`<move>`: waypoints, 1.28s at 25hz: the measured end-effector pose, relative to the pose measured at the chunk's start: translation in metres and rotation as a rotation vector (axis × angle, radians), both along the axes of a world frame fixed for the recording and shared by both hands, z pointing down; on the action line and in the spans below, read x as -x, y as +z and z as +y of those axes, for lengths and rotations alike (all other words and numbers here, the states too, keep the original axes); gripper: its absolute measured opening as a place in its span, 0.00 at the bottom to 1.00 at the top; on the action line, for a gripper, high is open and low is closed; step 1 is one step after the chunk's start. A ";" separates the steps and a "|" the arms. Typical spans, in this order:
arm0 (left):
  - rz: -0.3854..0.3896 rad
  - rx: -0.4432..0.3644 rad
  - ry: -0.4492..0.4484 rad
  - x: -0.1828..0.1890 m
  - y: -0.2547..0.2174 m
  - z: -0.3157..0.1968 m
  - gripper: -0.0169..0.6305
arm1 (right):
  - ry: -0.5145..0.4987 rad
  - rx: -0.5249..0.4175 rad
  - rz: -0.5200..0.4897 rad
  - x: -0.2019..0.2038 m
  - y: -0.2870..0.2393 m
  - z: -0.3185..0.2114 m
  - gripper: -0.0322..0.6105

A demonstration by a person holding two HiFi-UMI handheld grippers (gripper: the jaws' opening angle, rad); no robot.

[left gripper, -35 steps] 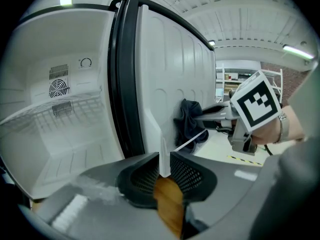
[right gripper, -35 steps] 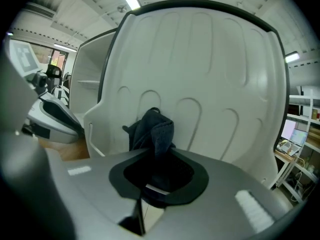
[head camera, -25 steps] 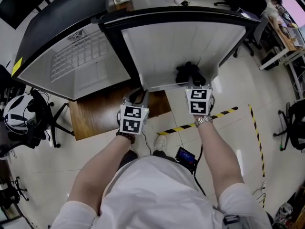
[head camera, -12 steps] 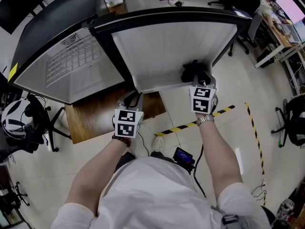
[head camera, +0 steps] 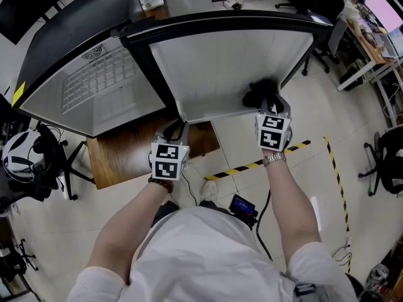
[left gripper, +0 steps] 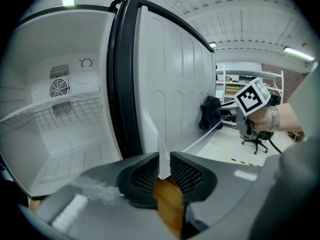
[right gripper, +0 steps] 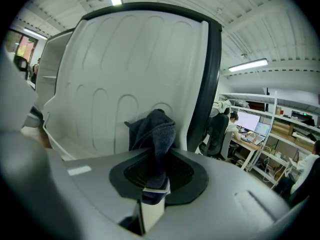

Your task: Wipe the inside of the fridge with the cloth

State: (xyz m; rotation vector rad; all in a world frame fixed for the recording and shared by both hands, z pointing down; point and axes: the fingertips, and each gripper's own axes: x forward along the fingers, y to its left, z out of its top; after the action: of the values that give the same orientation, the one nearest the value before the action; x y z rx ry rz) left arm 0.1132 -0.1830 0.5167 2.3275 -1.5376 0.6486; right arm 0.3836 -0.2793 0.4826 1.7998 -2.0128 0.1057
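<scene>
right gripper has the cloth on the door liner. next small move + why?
Probably slide the right gripper sideways, away from the black gasket, with the cloth pressed on the door liner. It is shut on the cloth, which sits low beside the gasket, so most of the liner lies that way. The left gripper clamps the door lip, likely steadying it.

open-plan office-lab: desks with monitors [right gripper: 248, 120], swivel chair [head camera: 384, 162], striped floor tape [head camera: 239, 167], strip lights [right gripper: 248, 64] overhead.
</scene>
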 end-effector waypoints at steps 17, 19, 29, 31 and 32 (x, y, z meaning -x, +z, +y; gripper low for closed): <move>-0.002 0.012 -0.015 0.011 0.007 0.001 0.14 | -0.267 -0.132 -0.100 0.087 -0.061 0.060 0.14; 0.000 0.014 -0.017 0.013 0.009 0.001 0.14 | -0.322 -0.116 -0.106 0.112 -0.058 0.072 0.14; 0.010 0.012 -0.052 0.033 0.010 0.009 0.14 | -0.505 0.014 -0.090 0.216 -0.012 0.099 0.14; 0.010 0.014 -0.063 0.040 0.011 0.012 0.14 | -0.513 0.030 -0.086 0.227 -0.007 0.098 0.14; 0.009 0.015 -0.068 0.043 0.012 0.014 0.14 | -0.514 0.038 -0.083 0.231 -0.004 0.098 0.14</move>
State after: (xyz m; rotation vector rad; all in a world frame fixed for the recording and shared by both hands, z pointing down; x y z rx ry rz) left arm 0.0699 -0.1691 0.5289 2.2534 -1.5940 0.6297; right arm 0.1529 -0.1818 0.4785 1.2217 -2.4445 0.0610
